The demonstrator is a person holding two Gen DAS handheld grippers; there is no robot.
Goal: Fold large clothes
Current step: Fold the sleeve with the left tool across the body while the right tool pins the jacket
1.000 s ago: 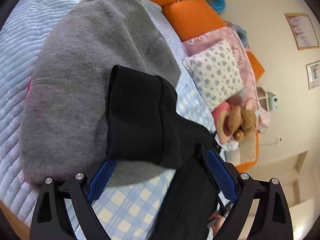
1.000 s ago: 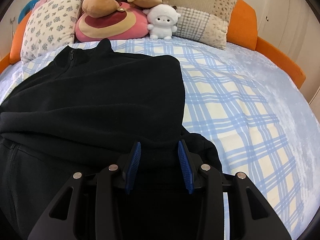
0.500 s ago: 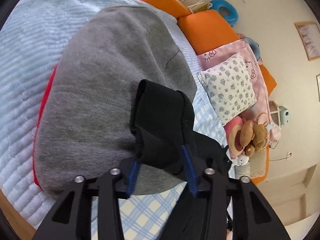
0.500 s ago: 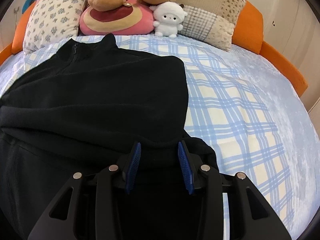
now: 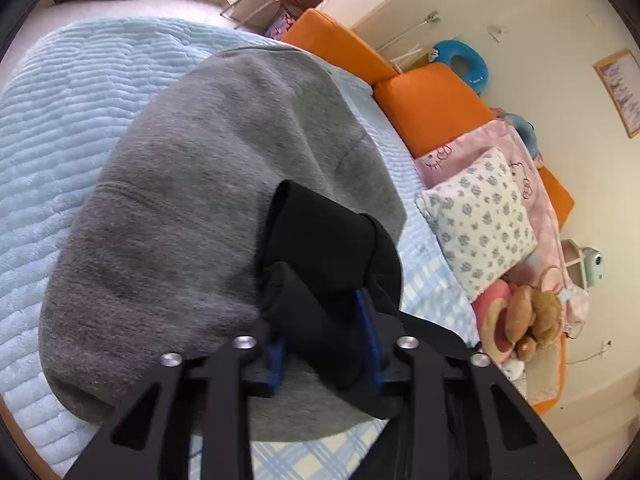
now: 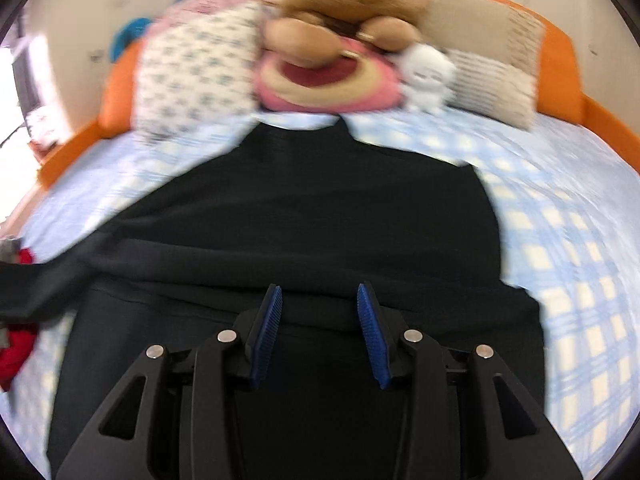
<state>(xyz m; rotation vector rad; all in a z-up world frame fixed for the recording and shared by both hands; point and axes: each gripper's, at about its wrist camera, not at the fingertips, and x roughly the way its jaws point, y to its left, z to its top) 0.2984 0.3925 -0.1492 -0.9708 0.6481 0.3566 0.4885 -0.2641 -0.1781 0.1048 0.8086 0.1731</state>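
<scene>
Gripping the black jacket's sleeve (image 5: 320,276), the left claw (image 5: 324,348) should carry it flat across the body; the right claw (image 6: 320,336), clamping the hem (image 6: 316,304), holds tension.

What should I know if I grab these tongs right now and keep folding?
Left tongs: shut on the sleeve of the black fleece zip-neck pullover, lifted over the folded grey sweatshirt.
Right tongs: shut on the pullover's lower edge; that view is blurred.
Pullover lies on the blue checked bedsheet, collar toward the pillows.
Done: both grips.
Left: probably lay the sleeve across the body, then fold the body.
</scene>
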